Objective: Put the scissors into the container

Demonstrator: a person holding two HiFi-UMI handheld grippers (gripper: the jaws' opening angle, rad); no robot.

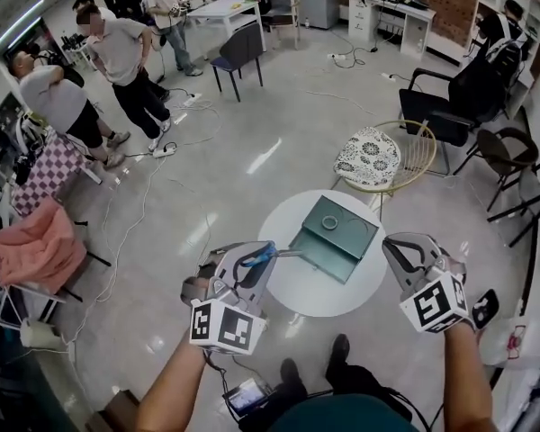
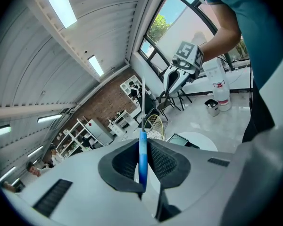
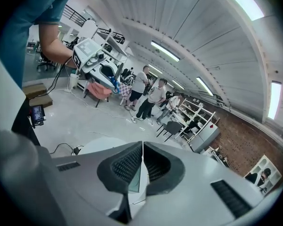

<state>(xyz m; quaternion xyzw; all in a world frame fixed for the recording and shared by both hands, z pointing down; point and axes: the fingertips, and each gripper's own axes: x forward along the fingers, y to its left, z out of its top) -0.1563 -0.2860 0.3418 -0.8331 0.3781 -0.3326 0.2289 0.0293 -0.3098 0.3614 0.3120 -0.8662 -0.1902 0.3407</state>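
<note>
- While hovering at the left edge of the round white table (image 1: pixel 308 295), the left gripper (image 1: pixel 250 264) is clamping the blue-handled scissors (image 1: pixel 266 255) between its jaws, with the blades pointing toward the green container (image 1: pixel 328 241).
- The container is sitting on the table, close to the blade tips.
- The right gripper (image 1: pixel 405 257) is hanging beside the table's right edge, its jaws pressing together on nothing.

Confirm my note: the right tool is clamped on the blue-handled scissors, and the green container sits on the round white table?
Wrong tool: the left gripper view shows the left tool clamped on the blue-handled scissors. The green container does sit on the round white table.
</note>
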